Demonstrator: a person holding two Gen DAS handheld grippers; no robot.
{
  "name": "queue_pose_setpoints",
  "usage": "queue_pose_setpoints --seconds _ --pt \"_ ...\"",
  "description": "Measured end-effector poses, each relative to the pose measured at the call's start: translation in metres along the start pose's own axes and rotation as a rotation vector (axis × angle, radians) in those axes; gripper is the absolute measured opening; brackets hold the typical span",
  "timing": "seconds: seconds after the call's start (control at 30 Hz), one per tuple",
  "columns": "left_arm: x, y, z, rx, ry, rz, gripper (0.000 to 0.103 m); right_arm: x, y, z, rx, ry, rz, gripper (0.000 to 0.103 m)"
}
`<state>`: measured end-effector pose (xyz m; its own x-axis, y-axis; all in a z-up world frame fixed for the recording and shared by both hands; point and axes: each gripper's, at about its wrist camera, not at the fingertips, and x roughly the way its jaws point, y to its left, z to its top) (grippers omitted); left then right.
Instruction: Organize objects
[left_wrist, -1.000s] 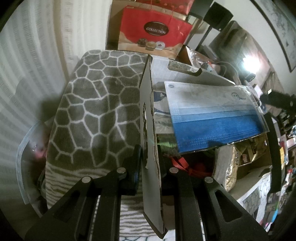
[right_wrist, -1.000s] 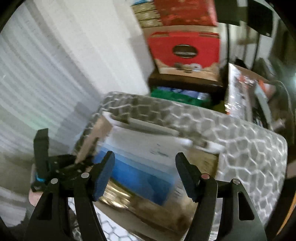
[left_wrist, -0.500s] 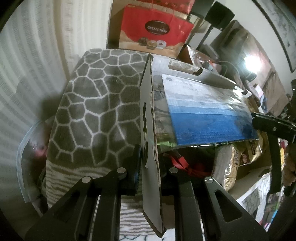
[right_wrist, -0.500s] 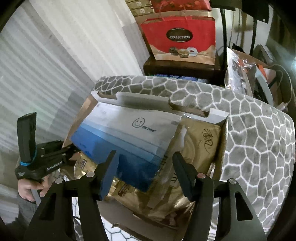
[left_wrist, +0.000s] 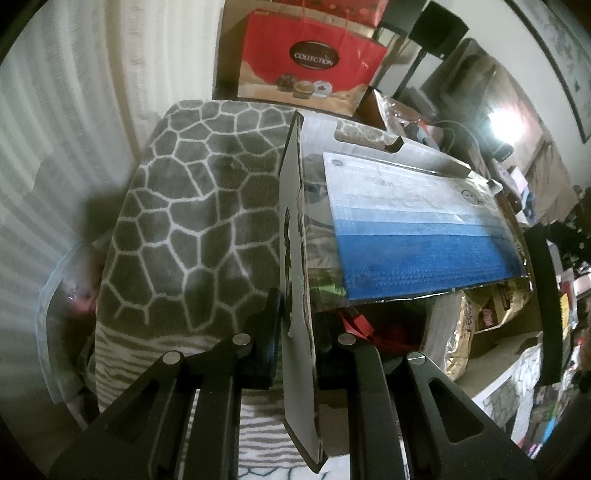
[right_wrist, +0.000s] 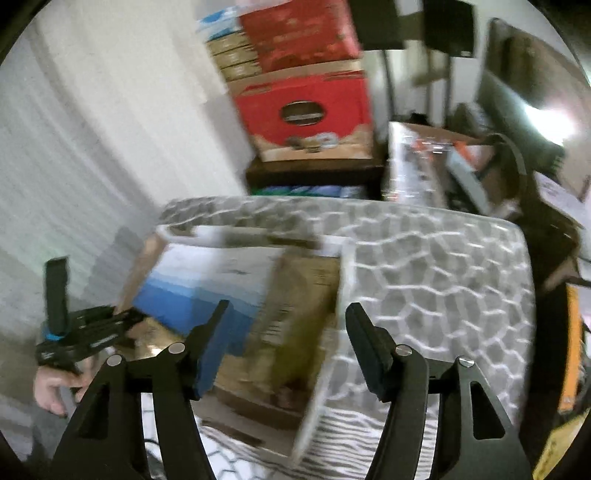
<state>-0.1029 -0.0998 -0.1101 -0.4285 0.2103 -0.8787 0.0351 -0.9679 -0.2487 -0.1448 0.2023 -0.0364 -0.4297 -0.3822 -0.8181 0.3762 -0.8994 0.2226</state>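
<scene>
**Right hand swings off the blue pack while the left keeps the box flap pinned**

Since the earlier frame my right gripper has slid sideways across the box, so the blue-and-white pack now sits to the left of its fingers instead of between them; the view is smeared with motion. Its jaws are opening, about halfway wide, and nothing is held between them. My left gripper has not shifted: it is clamped nearly closed on the upright cardboard flap of the box.

The pack lies flat across the top of the box's contents, resting over gold foil bags and something with a red ribbon. I judge it light, flat and flexible, in a slick plastic sleeve, so it would likely bow and slip if pinched at a corner. A grip on a long edge, pads well over the rim, looks safest to me. The foil bags beneath probably crinkle and give way under pressure.

The box stands on a grey honeycomb-patterned blanket. Behind it is a red gift bag on a dark stand, with cluttered shelves to the right. The box's far wall with its handle cutout and the held flap hem in the pack on two sides, limiting approach.
</scene>
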Motion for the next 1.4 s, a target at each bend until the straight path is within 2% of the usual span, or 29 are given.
queue_pose_setpoints --seconds 0.07,0.17,0.23,0.37,0.47,0.63,1.07,1.23,1.3,1.33,1.37,1.4 --pt "0.0 0.0 0.001 0.0 0.0 0.0 0.012 0.002 -0.01 -0.004 0.027 0.013 -0.019 0.065" --pt "0.001 -0.001 0.001 0.001 0.0 0.002 0.012 0.011 -0.025 -0.016 0.064 0.048 -0.003 0.065" --pt "0.001 0.0 0.001 0.001 -0.001 0.003 0.012 0.017 -0.028 -0.023 0.078 0.064 0.011 0.059" --pt "0.002 0.0 0.003 0.0 -0.002 0.007 0.012 0.028 -0.031 -0.03 0.109 0.09 0.07 0.034" --pt "0.002 -0.002 0.002 0.006 -0.005 0.018 0.012 0.033 -0.03 -0.033 0.126 0.1 0.113 0.025" --pt "-0.001 -0.005 0.002 0.007 -0.01 0.029 0.012 0.033 -0.028 -0.038 0.132 0.096 0.129 0.025" --pt "0.007 -0.05 -0.002 0.088 0.003 -0.009 0.012 0.008 -0.061 -0.054 0.18 0.073 0.046 0.025" --pt "0.009 -0.053 -0.002 0.084 0.004 -0.009 0.012 0.005 -0.063 -0.059 0.169 0.065 0.034 0.025" --pt "0.008 -0.05 -0.003 0.06 0.013 -0.023 0.015 0.004 -0.06 -0.059 0.155 0.064 0.016 0.029" --pt "0.006 -0.05 -0.003 0.048 0.01 -0.023 0.023 0.002 -0.061 -0.06 0.16 0.059 0.017 0.032" --pt "0.003 -0.048 -0.004 0.039 0.001 -0.014 0.028 -0.001 -0.061 -0.06 0.165 0.048 0.014 0.045" --pt "-0.003 -0.048 -0.004 0.037 -0.016 -0.008 0.037 -0.006 -0.06 -0.061 0.166 0.029 -0.006 0.051"
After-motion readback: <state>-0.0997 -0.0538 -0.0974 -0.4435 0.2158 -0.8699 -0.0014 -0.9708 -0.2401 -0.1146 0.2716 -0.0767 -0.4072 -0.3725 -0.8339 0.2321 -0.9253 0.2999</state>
